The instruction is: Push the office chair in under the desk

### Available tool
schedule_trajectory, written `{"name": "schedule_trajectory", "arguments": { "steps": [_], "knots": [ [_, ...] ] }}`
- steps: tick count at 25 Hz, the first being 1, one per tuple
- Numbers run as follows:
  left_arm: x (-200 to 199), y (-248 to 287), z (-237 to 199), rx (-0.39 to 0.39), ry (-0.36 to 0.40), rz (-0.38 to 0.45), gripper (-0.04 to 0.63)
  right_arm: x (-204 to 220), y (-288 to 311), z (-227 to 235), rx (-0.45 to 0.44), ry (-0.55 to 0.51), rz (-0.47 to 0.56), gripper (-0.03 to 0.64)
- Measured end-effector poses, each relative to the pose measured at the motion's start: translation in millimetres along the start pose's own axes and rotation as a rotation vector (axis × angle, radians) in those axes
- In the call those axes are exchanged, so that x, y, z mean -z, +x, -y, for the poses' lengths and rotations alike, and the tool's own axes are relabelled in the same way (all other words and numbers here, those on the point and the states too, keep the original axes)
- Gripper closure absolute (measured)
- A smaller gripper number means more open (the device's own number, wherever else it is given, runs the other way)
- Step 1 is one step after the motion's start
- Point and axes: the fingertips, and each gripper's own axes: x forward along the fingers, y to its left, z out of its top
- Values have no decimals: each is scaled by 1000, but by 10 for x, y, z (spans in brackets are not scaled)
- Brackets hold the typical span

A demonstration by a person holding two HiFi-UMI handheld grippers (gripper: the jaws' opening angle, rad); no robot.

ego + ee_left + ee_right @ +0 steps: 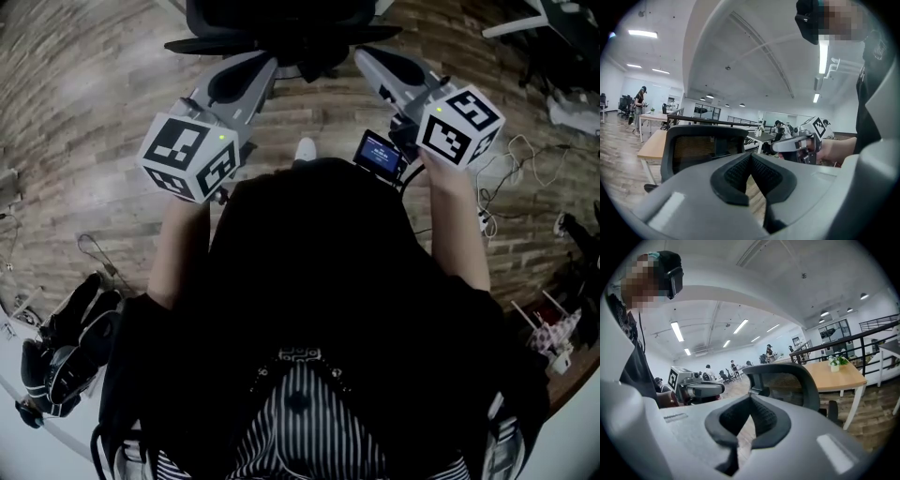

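The desk (836, 375) is just past the office chair (787, 380), which is not under it yet. The left gripper (751, 158) and right gripper (750, 400) are shut tight and empty, close behind the chair's back. I think the 2 must press on it next and roll it in.

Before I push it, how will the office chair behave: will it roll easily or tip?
The office chair probably rolls easily on the smooth wood floor, though its wheels are not clearly visible. Its mesh back may flex a little under pressure. Pushed high on that tall back, it might tilt slightly.
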Motion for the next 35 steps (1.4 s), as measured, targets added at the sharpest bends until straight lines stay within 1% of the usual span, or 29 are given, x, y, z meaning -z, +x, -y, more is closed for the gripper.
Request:
{"name": "schedule_trajectory", "arguments": {
  "steps": [6, 10, 16, 22, 25, 28, 31, 35],
  "knots": [
    [10, 85, -305, -64, -31, -19, 591, -77, 147, 251, -25, 21, -2, 617],
    [-38, 133, -441, -93, -54, -30, 591, -135, 115, 405, -24, 37, -3, 617],
    [-126, 68, -579, -94, -47, -15, 591, -201, 78, 413, 14, 37, 22, 617],
    [-203, 211, -700, -71, -27, -22, 591, -316, 56, 503, 52, 35, 42, 617],
    [-140, 199, -754, -64, -29, -38, 591, -343, 41, 528, 80, 30, 50, 617],
    [-38, 123, -877, -81, -43, -61, 591, -359, 50, 541, 102, 24, 61, 616],
    [26, 73, -998, -110, -48, -83, 591, -319, 41, 577, 124, 23, 46, 615],
    [7, 113, -1120, -147, -44, -100, 591, -317, 36, 735, 162, 20, 31, 614]
  ]
}}
